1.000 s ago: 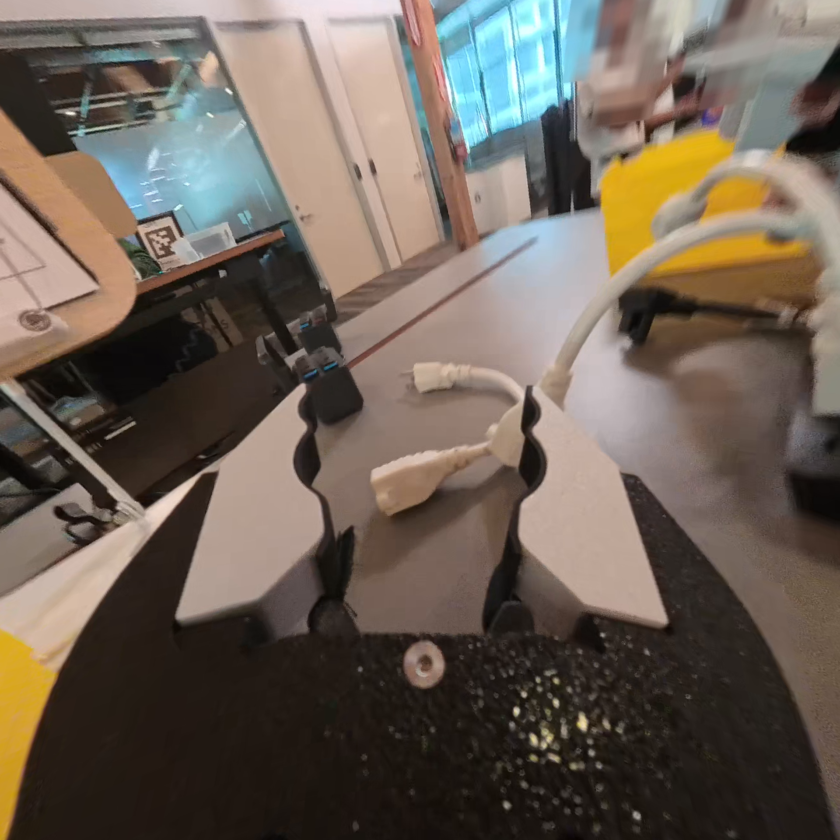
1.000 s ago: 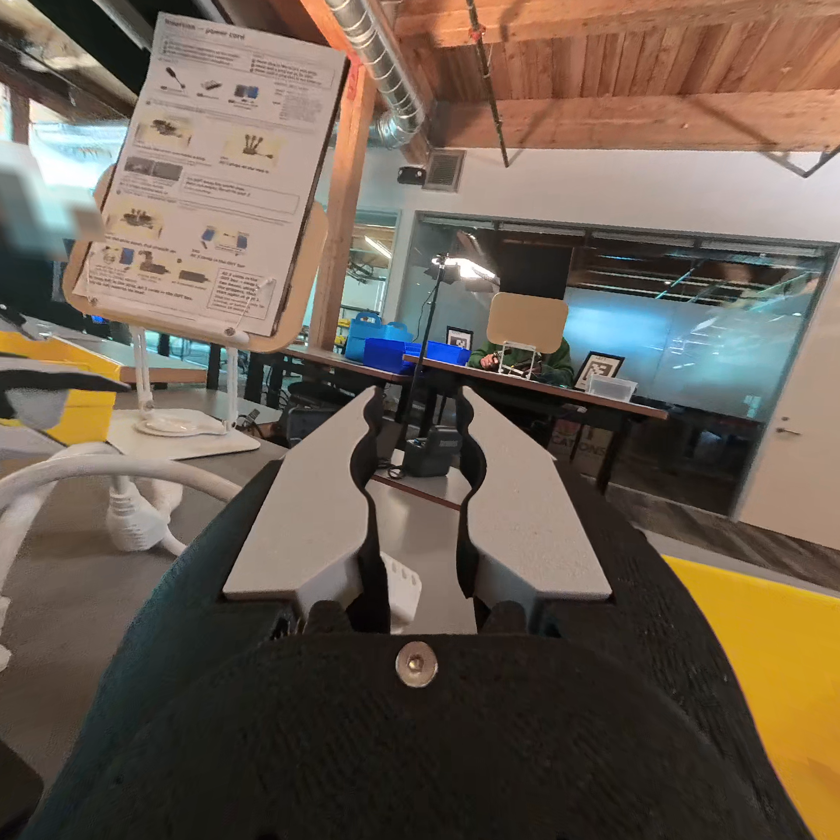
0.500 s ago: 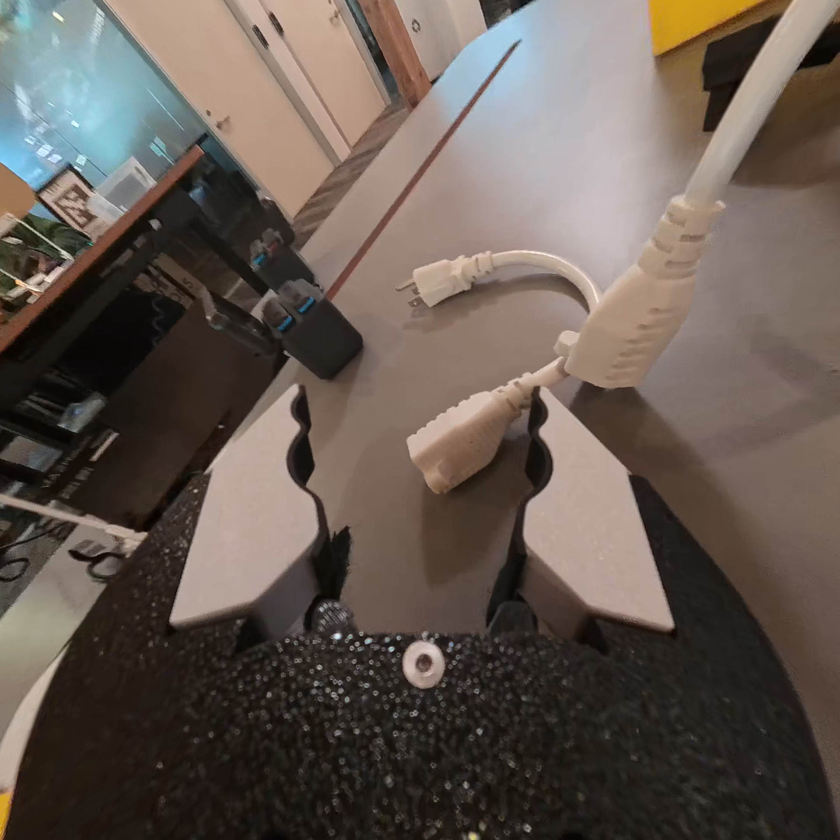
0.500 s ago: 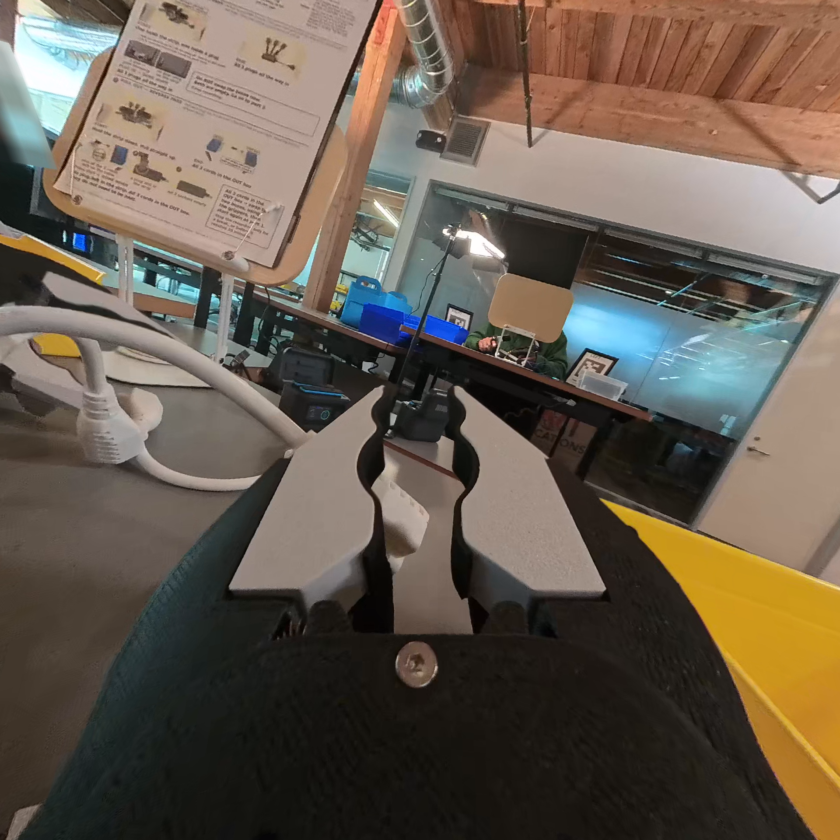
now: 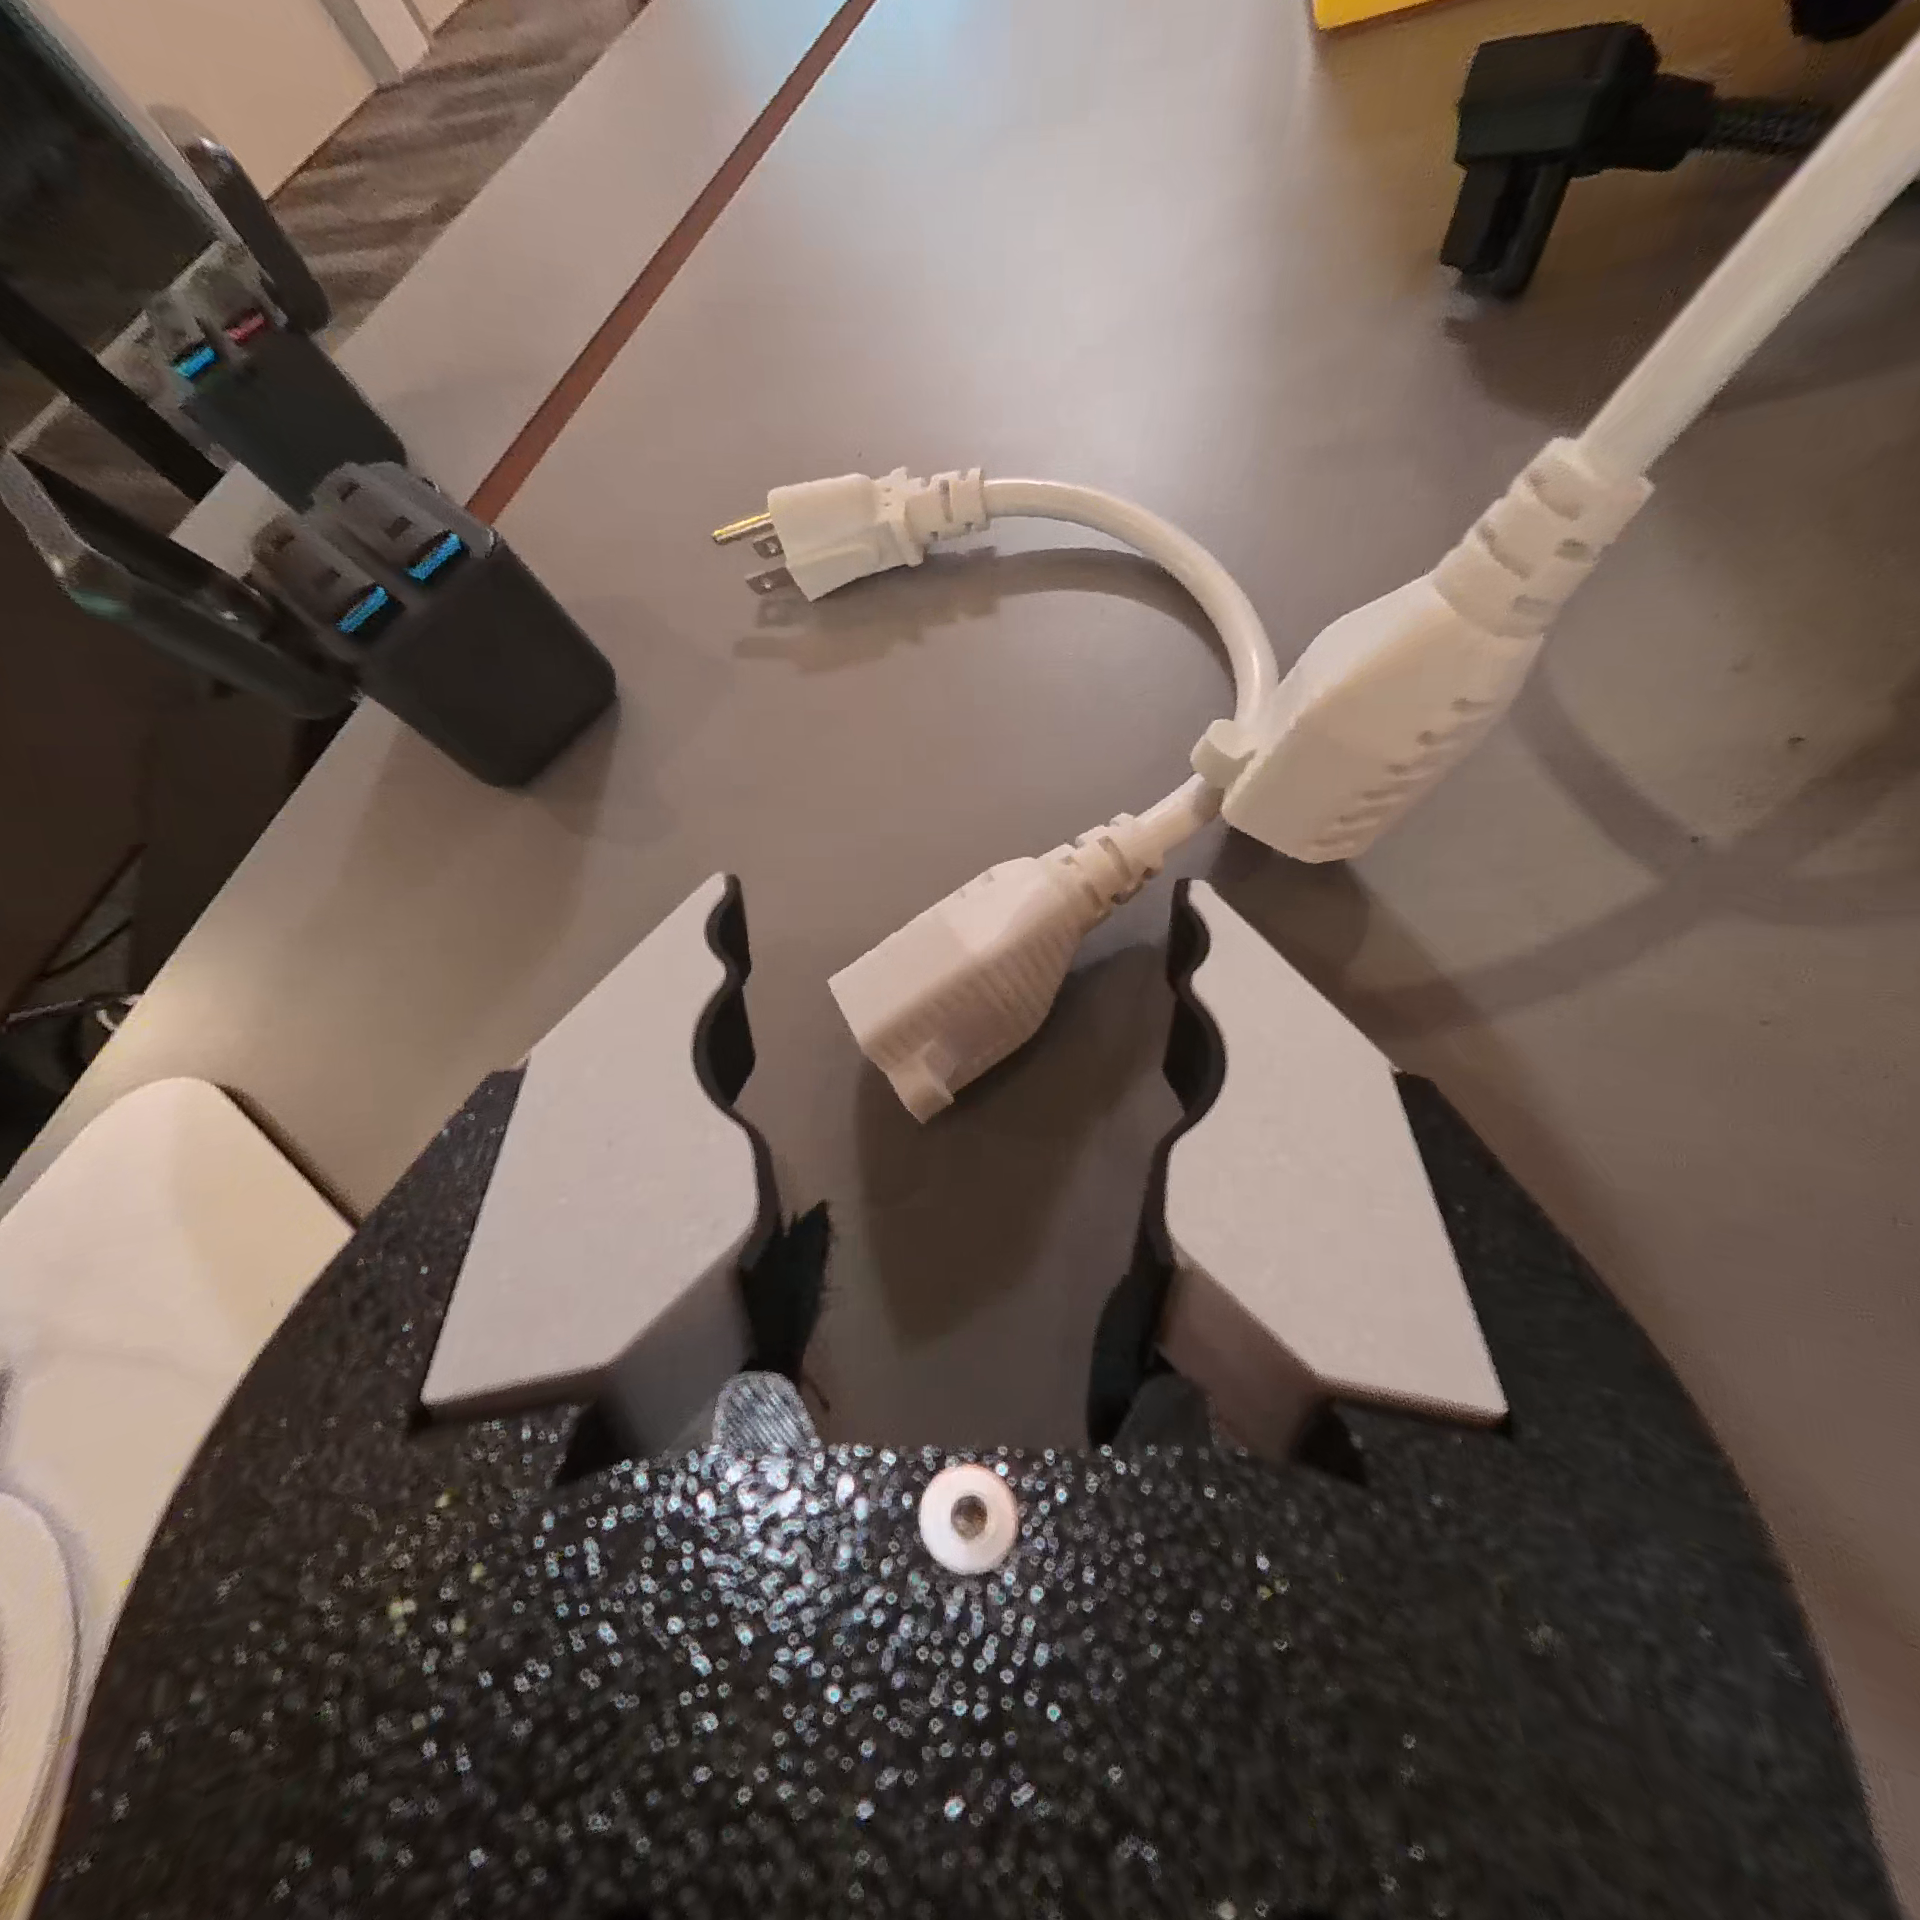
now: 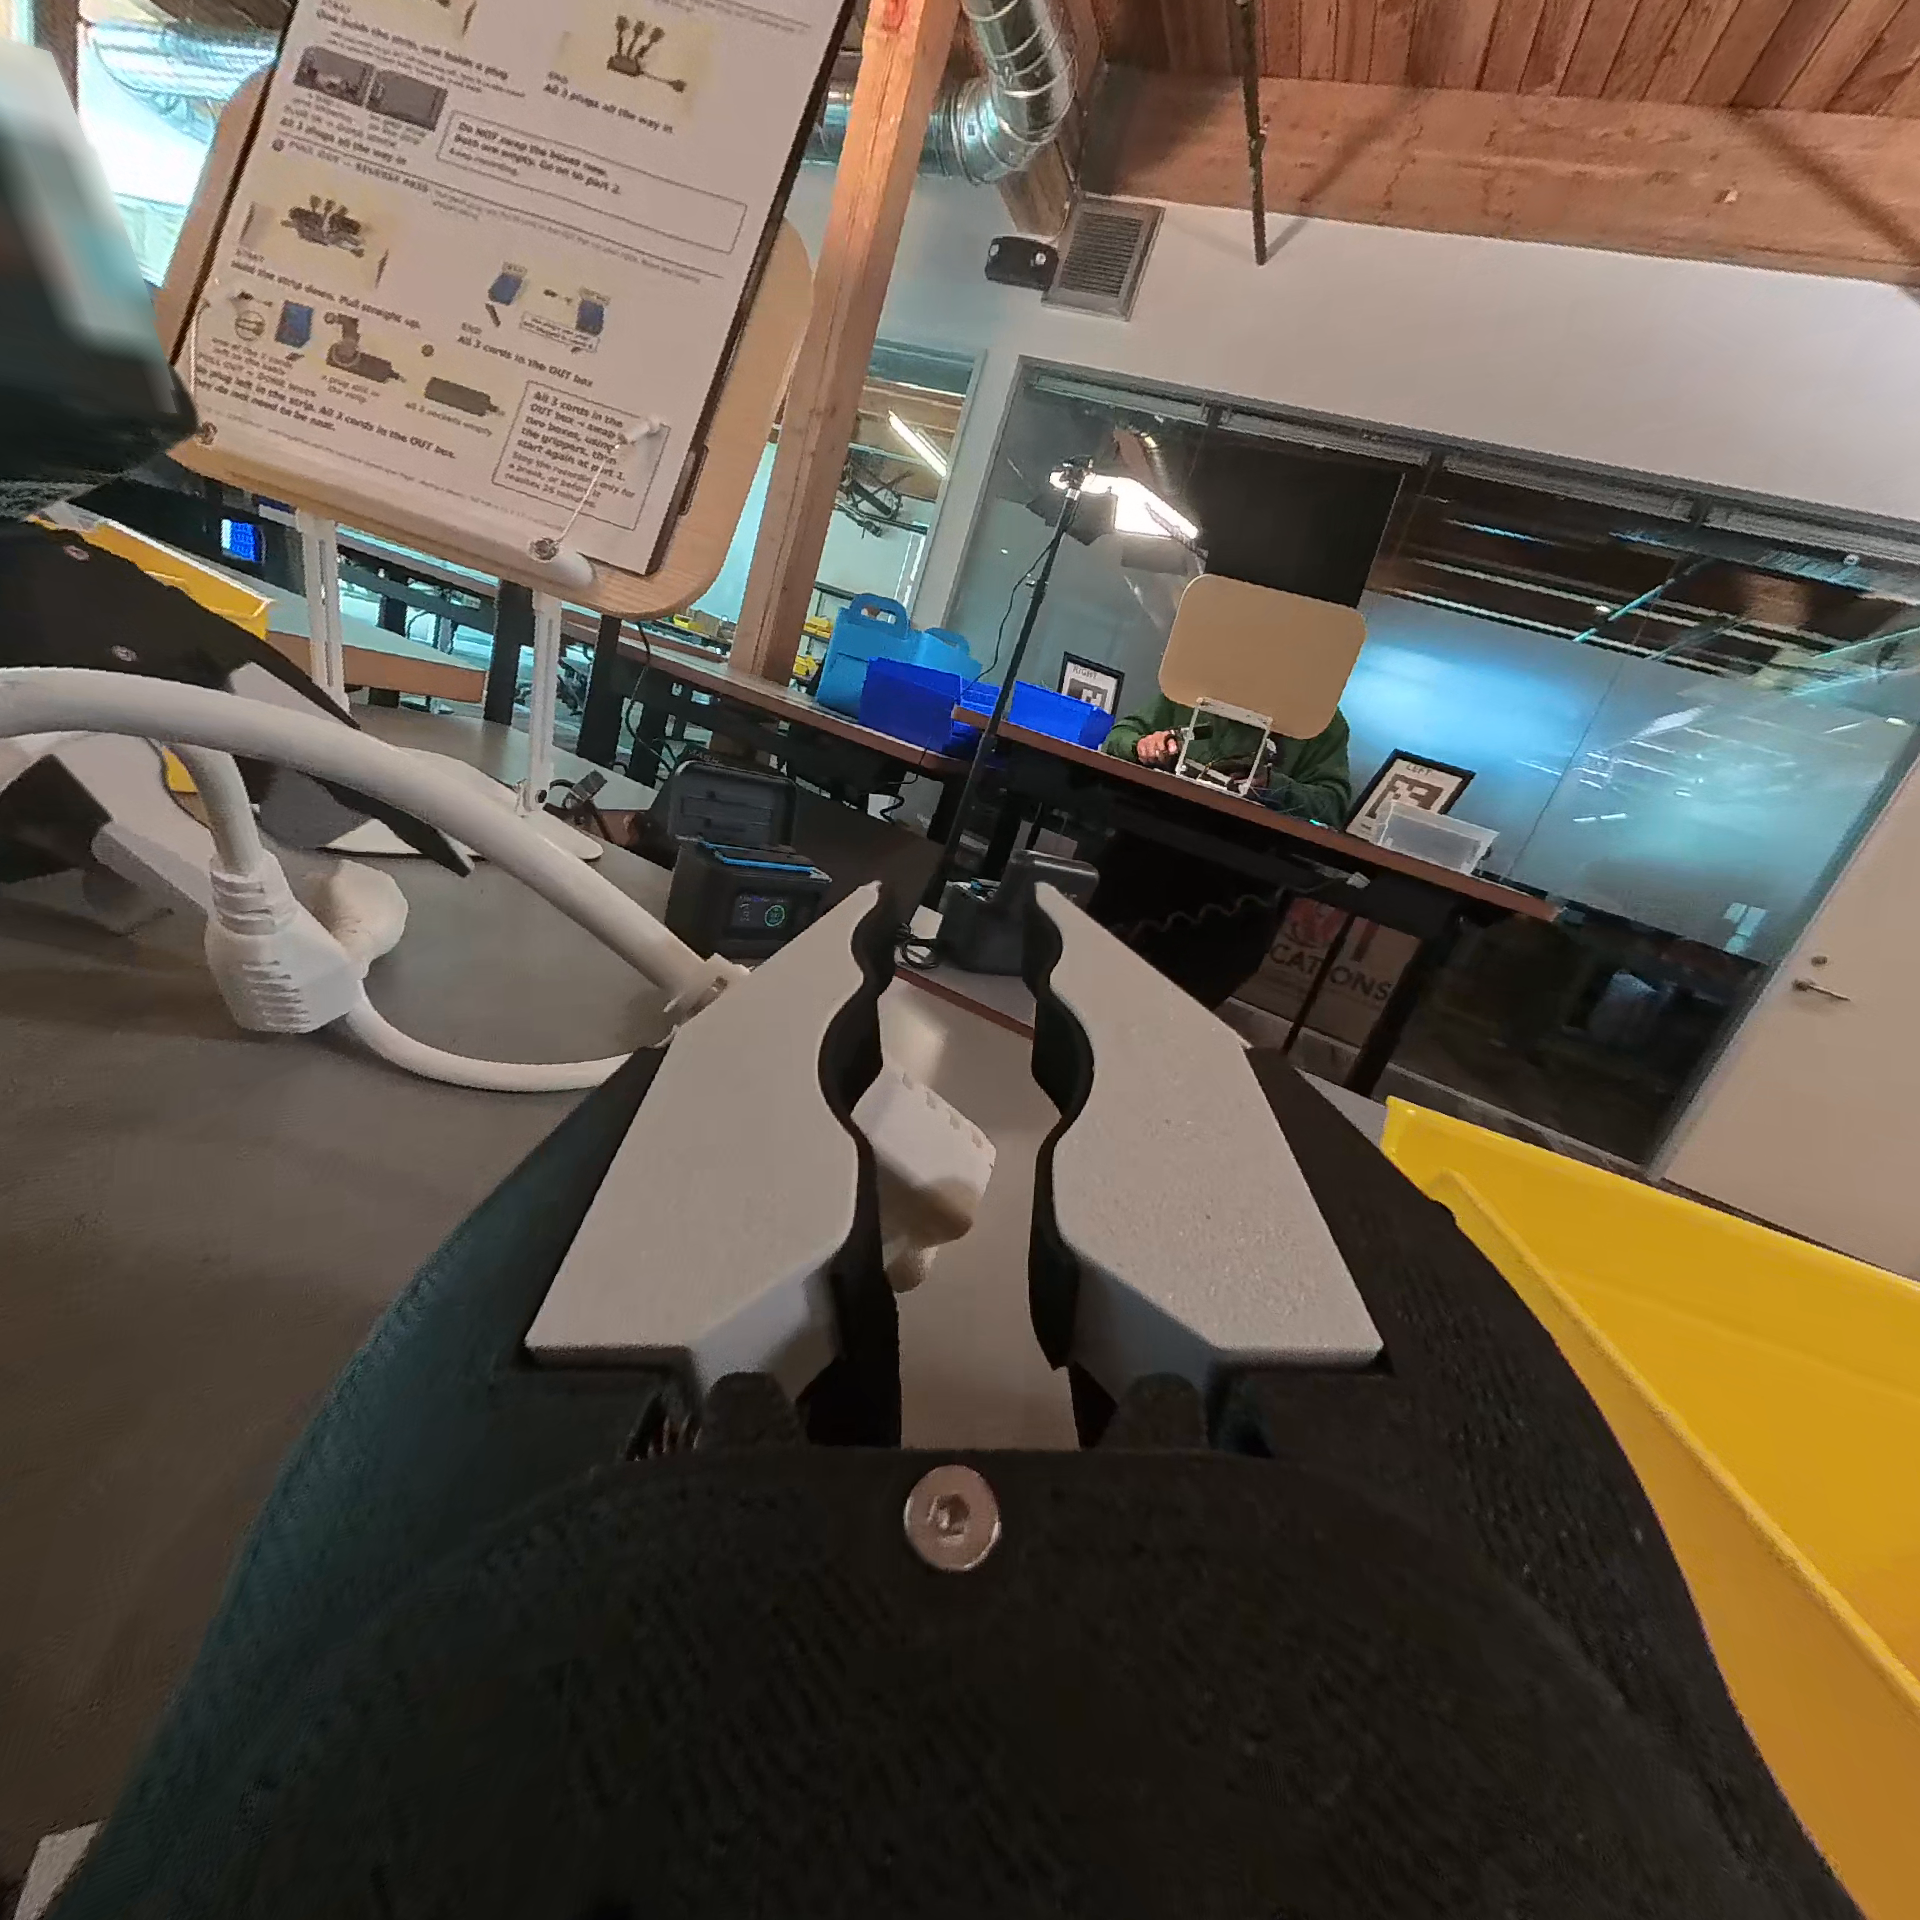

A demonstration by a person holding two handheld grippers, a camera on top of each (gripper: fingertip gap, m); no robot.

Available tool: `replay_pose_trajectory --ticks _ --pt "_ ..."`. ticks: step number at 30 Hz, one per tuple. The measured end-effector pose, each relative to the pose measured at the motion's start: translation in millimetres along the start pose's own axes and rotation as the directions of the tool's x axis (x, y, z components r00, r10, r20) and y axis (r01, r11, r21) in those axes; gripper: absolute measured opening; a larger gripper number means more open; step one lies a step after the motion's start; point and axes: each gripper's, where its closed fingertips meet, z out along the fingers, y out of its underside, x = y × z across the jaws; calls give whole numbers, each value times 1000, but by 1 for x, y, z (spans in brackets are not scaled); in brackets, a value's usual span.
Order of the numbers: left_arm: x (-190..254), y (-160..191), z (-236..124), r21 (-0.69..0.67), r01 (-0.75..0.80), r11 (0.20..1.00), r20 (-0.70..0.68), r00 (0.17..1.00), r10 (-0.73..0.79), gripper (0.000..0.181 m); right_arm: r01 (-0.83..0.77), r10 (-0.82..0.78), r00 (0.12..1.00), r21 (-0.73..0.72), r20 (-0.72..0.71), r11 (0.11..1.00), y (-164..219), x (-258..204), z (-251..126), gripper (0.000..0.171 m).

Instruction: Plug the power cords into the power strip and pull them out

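Note:
In the left wrist view my left gripper (image 5: 956, 904) is open and empty, low over the grey table (image 5: 1039, 260). A short white cord lies in front of it. The cord's socket end (image 5: 956, 1008) sits between my fingertips and its pronged plug (image 5: 821, 530) lies farther off. A second white socket end (image 5: 1371, 717) hangs on a thick cord (image 5: 1766, 208) and touches the short cord. In the right wrist view my right gripper (image 6: 956, 899) is shut on a white plug (image 6: 920, 1174). Its cord (image 6: 416, 758) arcs up to the left. No power strip is in view.
A black charger block (image 5: 457, 644) stands at the table's left edge. A black plug (image 5: 1507, 208) lies at the far right. A yellow bin (image 6: 1662, 1351) is right of my right gripper. An instruction board on a stand (image 6: 499, 260) stands at the left. A person sits at a far table. Some 25 cm of space lies between my two pairs of fingers. The black charger block (image 5: 457, 644) is closer to my left gripper, around 10 cm from its tips; the right tips are 30 cm off. It turns up in the right wrist view (image 6: 695, 876) as well.
My left gripper has tilted down and closed in on the short cord's socket end, staying open. The hanging socket end has come down beside it. My right gripper still holds its plug.

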Motion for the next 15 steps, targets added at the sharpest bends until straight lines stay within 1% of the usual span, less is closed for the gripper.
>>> replay_pose_trajectory --ticks 3,6,9,15 --pt "-1 2 1 -14 23 1000 -10 1000 -23 80 3 -3 1000 -3 3 1000 0 -1 0 21" --pt "-1 6 3 -43 73 996 -20 997 -74 75 8 -8 1000 -7 9 1000 1 -2 1 21" --pt "5 8 4 -70 114 991 -68 991 -118 61 17 -16 1000 -12 14 1000 2 -3 2 20" --pt "5 10 4 -80 130 988 -78 988 -136 60 19 -18 1000 -16 17 1000 3 -4 2 20"
